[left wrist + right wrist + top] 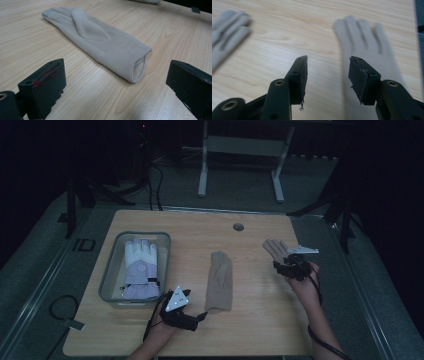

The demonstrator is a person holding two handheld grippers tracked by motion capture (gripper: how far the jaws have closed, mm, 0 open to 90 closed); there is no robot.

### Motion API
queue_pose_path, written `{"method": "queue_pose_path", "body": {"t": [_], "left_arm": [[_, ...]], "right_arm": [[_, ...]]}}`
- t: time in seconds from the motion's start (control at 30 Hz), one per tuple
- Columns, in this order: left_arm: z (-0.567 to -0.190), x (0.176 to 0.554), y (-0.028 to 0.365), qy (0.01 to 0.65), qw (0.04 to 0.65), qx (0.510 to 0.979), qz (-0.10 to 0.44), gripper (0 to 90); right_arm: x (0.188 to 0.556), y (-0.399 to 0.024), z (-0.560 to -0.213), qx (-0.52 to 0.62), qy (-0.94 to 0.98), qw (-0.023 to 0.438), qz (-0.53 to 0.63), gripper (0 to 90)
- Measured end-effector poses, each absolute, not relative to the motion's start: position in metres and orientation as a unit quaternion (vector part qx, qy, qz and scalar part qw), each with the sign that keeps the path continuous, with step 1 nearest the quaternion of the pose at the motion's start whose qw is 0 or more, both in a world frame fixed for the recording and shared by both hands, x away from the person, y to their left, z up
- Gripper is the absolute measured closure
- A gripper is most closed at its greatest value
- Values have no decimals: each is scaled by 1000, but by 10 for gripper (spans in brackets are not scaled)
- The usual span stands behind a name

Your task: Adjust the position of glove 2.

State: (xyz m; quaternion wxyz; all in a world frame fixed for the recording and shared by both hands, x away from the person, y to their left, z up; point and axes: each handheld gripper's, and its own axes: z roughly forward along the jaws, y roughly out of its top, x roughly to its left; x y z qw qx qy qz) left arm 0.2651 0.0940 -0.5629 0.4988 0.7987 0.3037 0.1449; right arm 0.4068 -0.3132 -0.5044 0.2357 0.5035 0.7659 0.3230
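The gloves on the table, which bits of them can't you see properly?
- Right tan glove: its cuff is hidden under the right tongs in the high view, and it is blurred in the right gripper view.
- White glove in the tray: its round badge is too small to read.

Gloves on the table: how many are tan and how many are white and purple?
Tan gloves: 2, one in the middle and one at the right by the right tool.
White and purple gloves: 1, lying in the grey tray.
Total: 3 gloves.
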Motion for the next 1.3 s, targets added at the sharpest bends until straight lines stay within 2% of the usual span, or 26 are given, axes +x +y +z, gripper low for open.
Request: {"method": "queue_pose_path", "body": {"t": [0.2, 0.4, 0.73, 0.83, 0.93, 1.1, 1.3], "left_arm": [[-563, 265, 95, 303, 503, 797, 142, 27], [-563, 265, 95, 303, 505, 796, 140, 28], [-563, 265, 96, 301, 508, 796, 136, 27], [-563, 265, 96, 301, 506, 797, 136, 27], [-563, 266, 95, 303, 505, 797, 136, 27], [-563, 265, 95, 302, 503, 798, 138, 28], [-563, 265, 94, 299, 502, 800, 140, 27]], "right_arm": [[419, -338, -507, 518, 757, 239, 318, 516], [430, -355, -518, 514, 766, 231, 308, 603], [435, -367, -541, 490, 788, 241, 285, 558], [437, -372, -546, 495, 784, 225, 299, 571], [437, -375, -547, 503, 777, 209, 314, 607], [433, -371, -547, 518, 768, 211, 313, 791], [424, -357, -544, 555, 735, 219, 324, 834]]}}
